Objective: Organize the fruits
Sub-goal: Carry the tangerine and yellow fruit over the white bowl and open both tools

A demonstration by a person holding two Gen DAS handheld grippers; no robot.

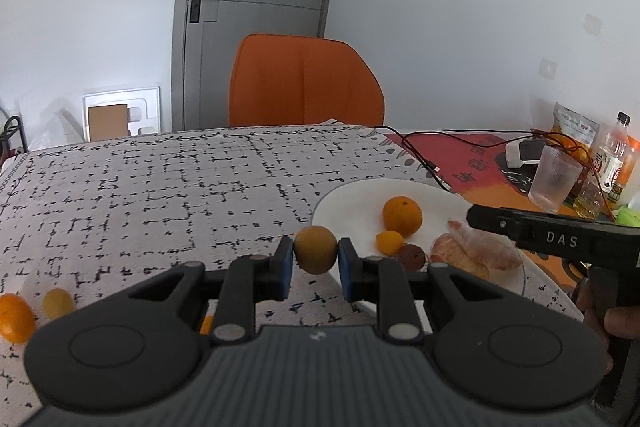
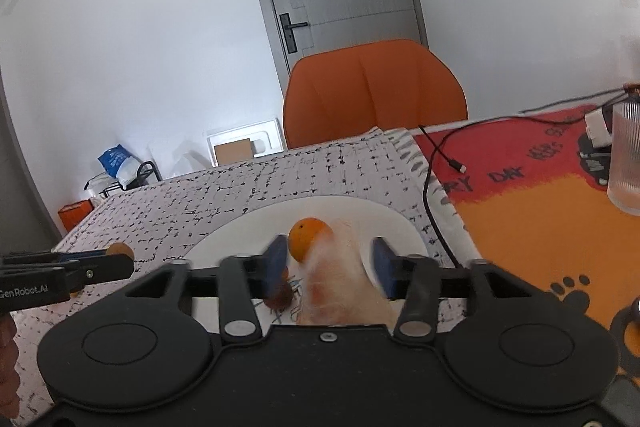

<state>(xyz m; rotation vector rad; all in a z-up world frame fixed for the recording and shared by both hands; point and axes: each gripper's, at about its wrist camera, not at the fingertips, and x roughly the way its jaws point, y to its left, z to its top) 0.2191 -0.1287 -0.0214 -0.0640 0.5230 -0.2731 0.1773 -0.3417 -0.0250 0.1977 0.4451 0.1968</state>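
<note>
right wrist: peeled fruit (image 2: 344, 283) blurred between tongs (image 2: 331, 269).

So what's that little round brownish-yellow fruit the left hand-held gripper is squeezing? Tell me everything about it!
The round fruit is small, egg-round and dull yellow-brown with a matte skin, and looks whole. The left hand-held gripper pinches it between its two blue pads, one on each side. It looks held up above the patterned tablecloth, just beside the rim of the white plate. Nothing but the pads seems to touch it. The right wrist view shows only a sliver of it.
</note>
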